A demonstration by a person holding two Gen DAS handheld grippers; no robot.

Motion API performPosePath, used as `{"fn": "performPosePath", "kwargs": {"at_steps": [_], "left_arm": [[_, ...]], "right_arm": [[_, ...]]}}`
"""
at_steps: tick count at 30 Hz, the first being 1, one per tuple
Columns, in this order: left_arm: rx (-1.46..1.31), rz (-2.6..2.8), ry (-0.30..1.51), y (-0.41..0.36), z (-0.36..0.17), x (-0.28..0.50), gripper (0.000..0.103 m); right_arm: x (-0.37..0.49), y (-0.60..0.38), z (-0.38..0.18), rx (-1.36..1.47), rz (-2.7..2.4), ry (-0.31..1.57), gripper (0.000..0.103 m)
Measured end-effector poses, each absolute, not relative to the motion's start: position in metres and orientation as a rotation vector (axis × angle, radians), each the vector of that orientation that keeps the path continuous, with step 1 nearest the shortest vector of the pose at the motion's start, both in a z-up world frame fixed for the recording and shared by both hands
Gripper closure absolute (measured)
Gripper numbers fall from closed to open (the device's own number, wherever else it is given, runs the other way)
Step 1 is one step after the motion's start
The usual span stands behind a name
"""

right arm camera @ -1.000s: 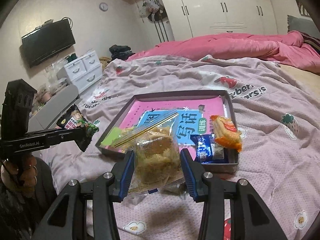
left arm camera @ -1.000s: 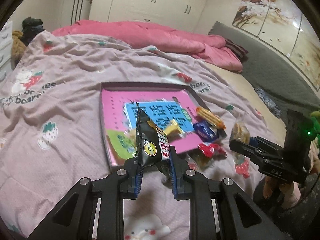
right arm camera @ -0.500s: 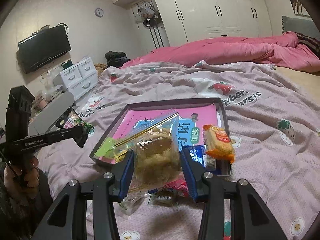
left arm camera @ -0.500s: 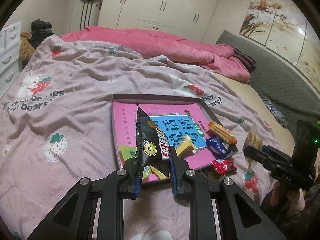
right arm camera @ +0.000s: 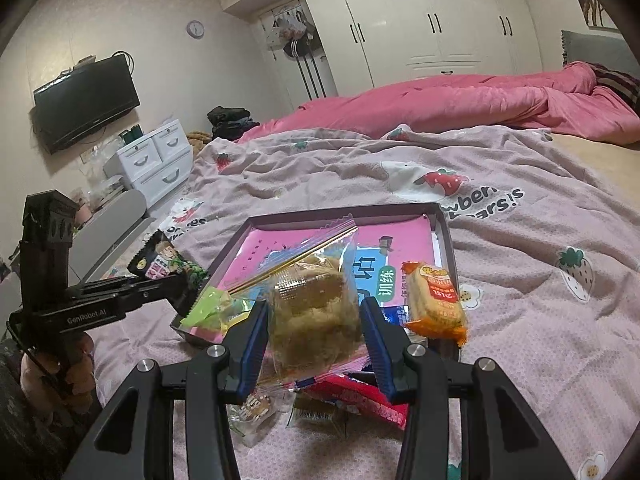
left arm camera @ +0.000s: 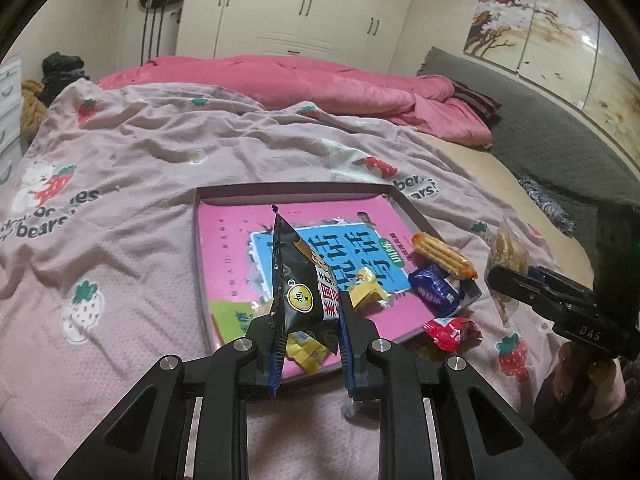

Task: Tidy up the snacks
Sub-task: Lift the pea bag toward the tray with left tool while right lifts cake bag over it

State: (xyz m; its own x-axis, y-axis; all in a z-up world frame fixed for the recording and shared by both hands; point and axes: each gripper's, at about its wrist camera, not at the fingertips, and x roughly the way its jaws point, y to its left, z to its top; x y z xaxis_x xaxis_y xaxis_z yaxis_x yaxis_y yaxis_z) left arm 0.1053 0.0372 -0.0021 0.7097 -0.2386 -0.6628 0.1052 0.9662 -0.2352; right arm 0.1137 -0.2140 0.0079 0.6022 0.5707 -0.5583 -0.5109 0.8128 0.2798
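Note:
My left gripper (left arm camera: 308, 320) is shut on a black snack packet (left arm camera: 298, 280) and holds it upright over the near edge of the shallow grey tray (left arm camera: 296, 192). The packet (right arm camera: 166, 264) and left gripper (right arm camera: 176, 292) also show in the right wrist view. My right gripper (right arm camera: 316, 316) is shut on a clear bag of brown pastry (right arm camera: 316, 308), held above the tray's near edge (right arm camera: 344, 213). The tray holds a pink book (left arm camera: 320, 216), an orange biscuit pack (left arm camera: 444, 256), a blue pack (left arm camera: 434, 288) and yellow candies (left arm camera: 366, 288). The right gripper (left arm camera: 516, 276) shows at right.
A red packet (left arm camera: 450, 330) lies on the bedspread beside the tray, with more small wrappers (right arm camera: 256, 408) under my right gripper. A pink duvet (left arm camera: 304, 84) is bunched at the far side. White drawers (right arm camera: 156, 160) and a TV (right arm camera: 86, 100) stand to the left.
Both grippers have risen and pulled back a little with their packets still held. The tray sits lower and farther in both views.

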Motion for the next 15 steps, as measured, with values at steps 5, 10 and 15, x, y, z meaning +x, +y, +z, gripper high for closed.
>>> {"fn": "performPosePath", "kwargs": {"at_steps": [5,10,15], "left_arm": [[-0.18,-0.21,0.779,0.03,-0.009,0.109,0.08],[-0.172,-0.217,0.803,0.029,-0.019,0.114,0.08],[-0.171,-0.224,0.834,0.028,-0.029,0.118,0.08]], "right_arm": [[0.116,-0.212,0.006,0.095,0.628,0.683,0.057],[0.122,-0.212,0.004,0.097,0.627,0.688,0.057],[0.128,-0.211,0.001,0.1,0.62,0.693,0.057]]}}
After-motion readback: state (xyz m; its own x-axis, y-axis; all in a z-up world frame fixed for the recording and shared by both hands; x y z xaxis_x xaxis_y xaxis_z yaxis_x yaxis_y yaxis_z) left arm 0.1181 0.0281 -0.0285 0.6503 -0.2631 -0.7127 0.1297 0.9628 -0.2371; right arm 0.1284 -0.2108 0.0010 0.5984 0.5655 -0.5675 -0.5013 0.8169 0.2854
